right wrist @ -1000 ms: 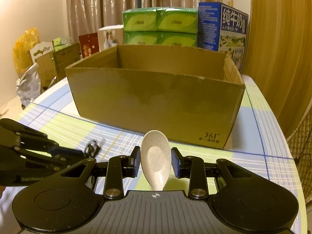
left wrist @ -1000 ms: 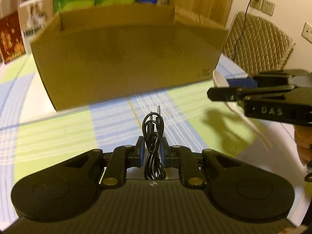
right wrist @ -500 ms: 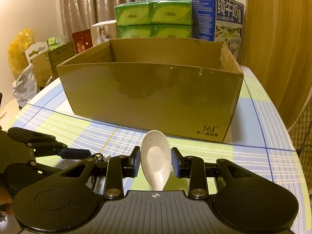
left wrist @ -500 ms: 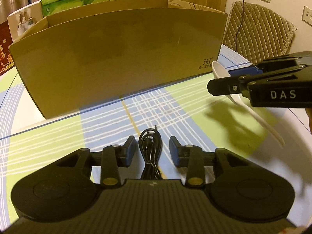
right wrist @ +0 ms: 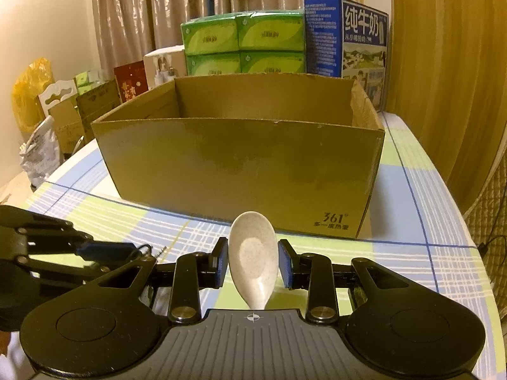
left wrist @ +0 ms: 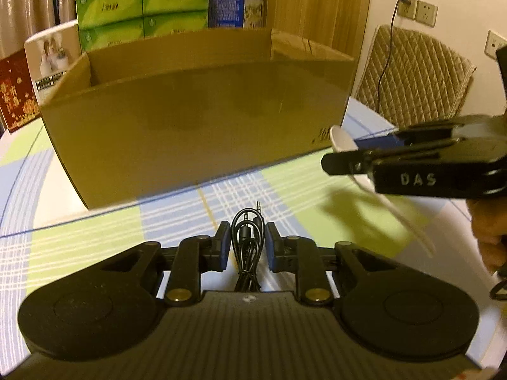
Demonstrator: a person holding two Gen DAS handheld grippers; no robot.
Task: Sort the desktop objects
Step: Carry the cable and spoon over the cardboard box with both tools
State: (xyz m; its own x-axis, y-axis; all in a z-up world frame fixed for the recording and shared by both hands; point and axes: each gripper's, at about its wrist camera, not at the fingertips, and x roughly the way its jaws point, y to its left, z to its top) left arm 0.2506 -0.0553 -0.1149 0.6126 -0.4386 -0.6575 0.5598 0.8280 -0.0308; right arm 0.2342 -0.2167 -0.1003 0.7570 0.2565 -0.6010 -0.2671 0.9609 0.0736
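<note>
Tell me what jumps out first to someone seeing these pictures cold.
The big open cardboard box fills the middle of the checked tablecloth, straight ahead of both grippers. In front of it, the right gripper holds a speckled cream spoon between its fingers, bowl pointing at the box, while the left gripper has a bundled black audio cable between its blue pads. Behind the box stand green tissue packs and a blue milk carton.
</note>
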